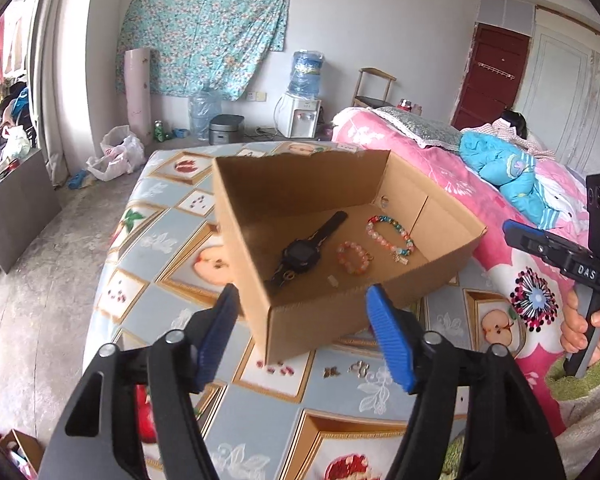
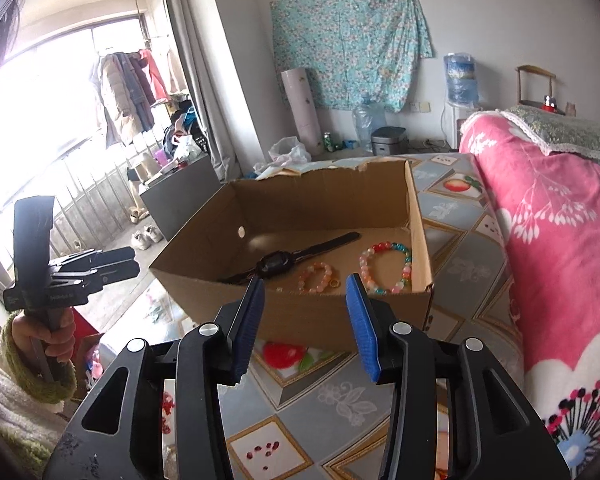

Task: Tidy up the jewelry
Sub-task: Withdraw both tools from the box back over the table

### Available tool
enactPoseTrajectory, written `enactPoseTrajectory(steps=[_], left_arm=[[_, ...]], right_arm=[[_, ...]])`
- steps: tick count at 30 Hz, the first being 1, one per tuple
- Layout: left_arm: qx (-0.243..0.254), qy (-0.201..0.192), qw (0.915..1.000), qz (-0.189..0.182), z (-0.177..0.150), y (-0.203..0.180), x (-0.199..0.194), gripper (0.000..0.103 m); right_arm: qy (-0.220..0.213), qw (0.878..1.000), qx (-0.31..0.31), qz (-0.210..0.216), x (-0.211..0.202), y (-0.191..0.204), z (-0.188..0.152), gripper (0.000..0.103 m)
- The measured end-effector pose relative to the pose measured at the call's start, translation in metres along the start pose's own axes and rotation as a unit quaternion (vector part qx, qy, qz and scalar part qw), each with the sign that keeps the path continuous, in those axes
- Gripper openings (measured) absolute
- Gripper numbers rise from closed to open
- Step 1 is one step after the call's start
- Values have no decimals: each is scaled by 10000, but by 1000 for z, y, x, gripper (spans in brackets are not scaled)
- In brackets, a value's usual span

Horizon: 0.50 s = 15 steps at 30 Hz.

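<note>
- Hanging low in the frame, the left gripper (image 1: 300, 332) has its blue pads spread wide and nothing between them; it is released, hovering short of the near wall of the box.
- Same story in the right wrist view: the right gripper (image 2: 306, 320) is parted, nothing caught between the pads, poised just before the box's near edge.
- Straight past both sets of fingers sits the cardboard box (image 1: 324, 312), open-topped, resting on a table (image 1: 172, 240) covered with a fruit-print cloth.
- Inside, on the box floor, a black watch (image 1: 300, 256) lies stretched out, strap running up toward the back wall.
- Just right of it in the left wrist view, a small pink bead bracelet (image 1: 354, 258), and beyond that a larger multicoloured bead bracelet (image 1: 390, 236) near the right wall.
- Outside the box, on the cloth just before its near corner, two small metal trinkets (image 1: 358, 369) lie side by side; too small to say what they are.
- At the right edge of the left wrist view, a hand (image 1: 588, 328) grips the other tool's handle, with a green cuff below it.
- A pink flowered blanket (image 2: 560, 240) fills the right side, touching the table's edge.
- On the far wall, upper middle, hangs a teal floral sheet (image 1: 204, 32); a water dispenser (image 1: 302, 116) stands below it.
</note>
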<state>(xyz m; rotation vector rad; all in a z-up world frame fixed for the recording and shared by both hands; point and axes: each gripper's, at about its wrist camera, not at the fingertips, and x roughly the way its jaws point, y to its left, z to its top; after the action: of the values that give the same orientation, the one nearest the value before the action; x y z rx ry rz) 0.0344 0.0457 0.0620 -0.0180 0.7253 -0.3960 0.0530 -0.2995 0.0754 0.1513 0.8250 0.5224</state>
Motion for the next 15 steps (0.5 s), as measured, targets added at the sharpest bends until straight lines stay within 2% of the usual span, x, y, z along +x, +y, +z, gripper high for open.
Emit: enactPoseTrajectory(steps=[4, 6, 8, 12, 15], left_arm=[[-90, 249, 9996, 107, -20, 5, -5, 81], [-107, 501, 9985, 193, -35, 5, 3, 87], [-67, 851, 9954, 433, -49, 0, 19, 90], [72, 1445, 9846, 985, -69, -10, 53, 90], [-14, 1509, 9807, 1243, -78, -11, 64, 91]], right_arm=[[320, 9993, -128, 124, 5, 15, -18, 41], [545, 9983, -158, 137, 17, 23, -28, 42], [765, 9969, -165, 115, 30, 29, -35, 45], [1287, 9907, -273, -350, 67, 44, -49, 62], [1642, 9837, -250, -690, 89, 46, -58, 63]])
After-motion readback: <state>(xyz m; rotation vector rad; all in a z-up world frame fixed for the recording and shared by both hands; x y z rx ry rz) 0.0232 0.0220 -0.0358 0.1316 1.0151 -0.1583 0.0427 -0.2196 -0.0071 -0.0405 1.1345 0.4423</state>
